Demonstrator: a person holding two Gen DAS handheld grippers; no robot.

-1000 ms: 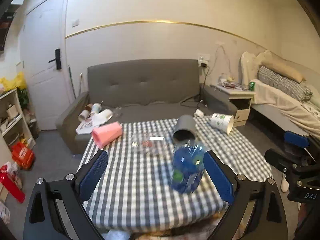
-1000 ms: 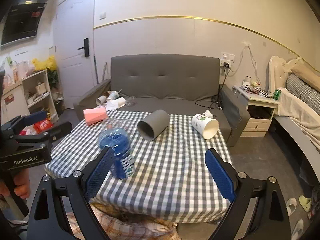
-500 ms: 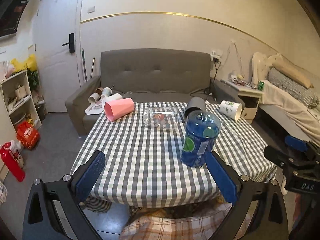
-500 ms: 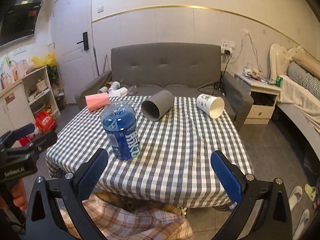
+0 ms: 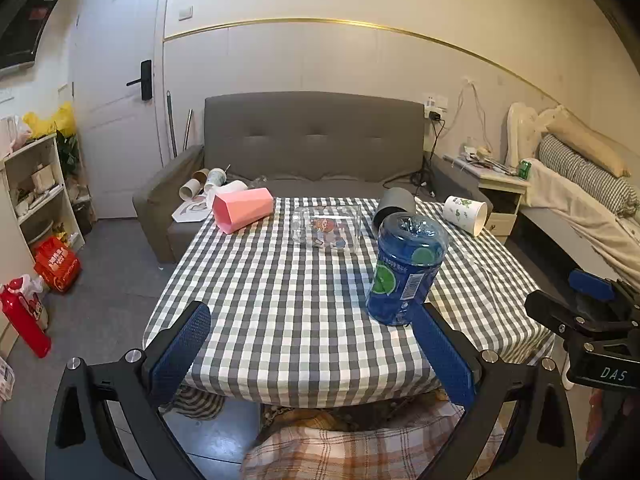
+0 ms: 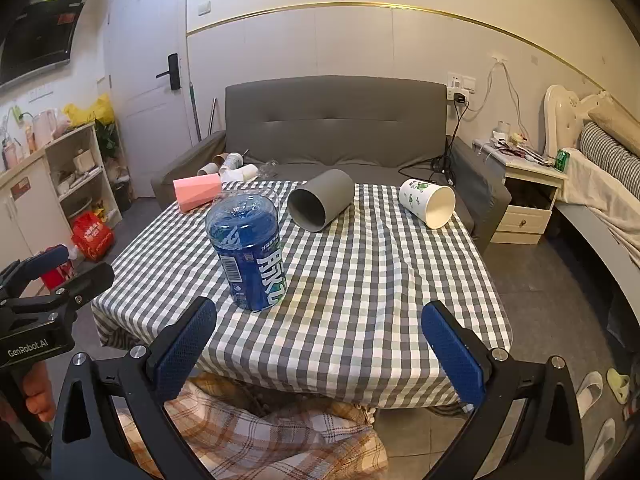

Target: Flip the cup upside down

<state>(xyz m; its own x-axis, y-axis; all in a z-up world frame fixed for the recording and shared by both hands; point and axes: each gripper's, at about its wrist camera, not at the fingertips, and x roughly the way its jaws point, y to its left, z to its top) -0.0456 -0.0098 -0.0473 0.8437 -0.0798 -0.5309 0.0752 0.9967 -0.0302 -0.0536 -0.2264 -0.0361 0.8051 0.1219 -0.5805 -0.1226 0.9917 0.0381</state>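
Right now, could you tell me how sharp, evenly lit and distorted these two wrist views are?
Left wrist view: sharp; the gold wall trim bows from fisheye, corners go black, and the clear cup is hard to read. Right wrist view: sharp as well; the blue cup has crisp lettering, soft light, only a faint shadow on the checked tablecloth.

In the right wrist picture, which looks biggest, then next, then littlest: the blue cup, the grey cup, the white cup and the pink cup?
1. Blue cup, though it stands nearest the camera, which makes it look bigger.
2. Grey cup.
3. White cup, not far behind the grey one.
4. Pink cup, farthest away and partly hidden behind the blue cup.
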